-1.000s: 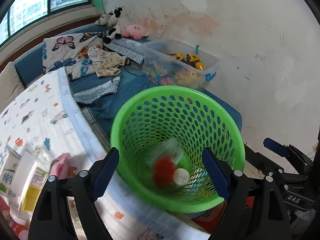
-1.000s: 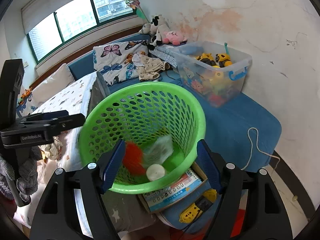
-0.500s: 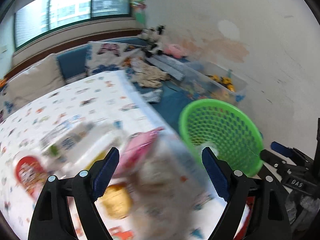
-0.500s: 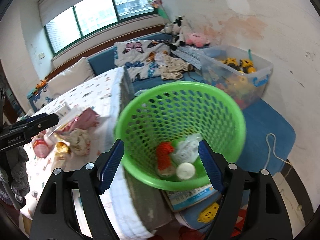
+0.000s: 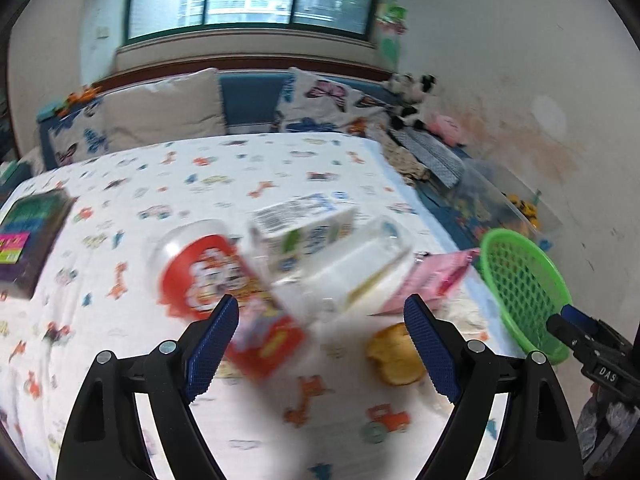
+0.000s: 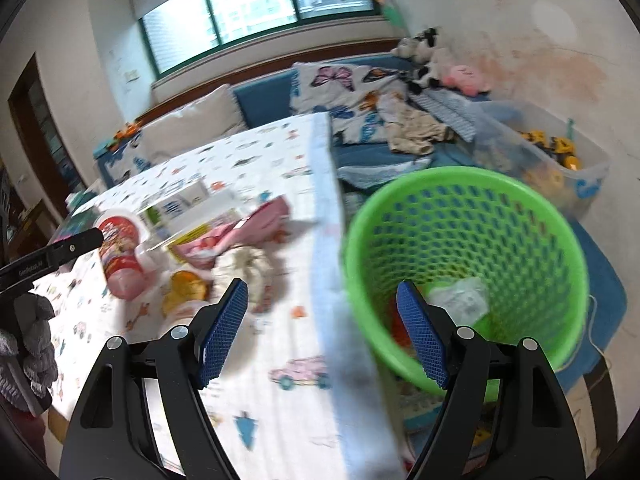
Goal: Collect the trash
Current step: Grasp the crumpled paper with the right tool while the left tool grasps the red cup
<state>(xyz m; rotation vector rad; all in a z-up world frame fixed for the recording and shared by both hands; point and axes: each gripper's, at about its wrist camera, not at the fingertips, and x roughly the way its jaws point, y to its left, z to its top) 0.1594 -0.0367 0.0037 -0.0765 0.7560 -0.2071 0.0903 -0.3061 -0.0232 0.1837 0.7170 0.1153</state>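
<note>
A pile of trash lies on the table's patterned cloth point(image 5: 168, 184): a red cup container point(image 5: 200, 276), a white carton point(image 5: 304, 228), a clear plastic tub point(image 5: 360, 268), a pink wrapper point(image 5: 428, 280) and a yellow bun point(image 5: 394, 356). My left gripper point(image 5: 320, 344) hovers open just before them, holding nothing. The green basket point(image 6: 464, 184) stands off the table's right edge with crumpled plastic point(image 6: 460, 296) and a red item inside. My right gripper point(image 6: 322, 336) is open and empty, straddling the table edge and the basket's rim. A crumpled white wad point(image 6: 248, 268) lies near its left finger.
A dark book point(image 5: 28, 236) lies at the table's left edge. Behind the table runs a blue bench with cushions point(image 5: 160, 112) and plush toys point(image 6: 424, 52). A clear toy bin point(image 6: 560, 160) sits beyond the basket. Flat items lie on the floor under the basket.
Both views have swung left, from over the basket toward the table. The left gripper now faces the trash pile; the right has the basket at its right finger. Both stay empty.
</note>
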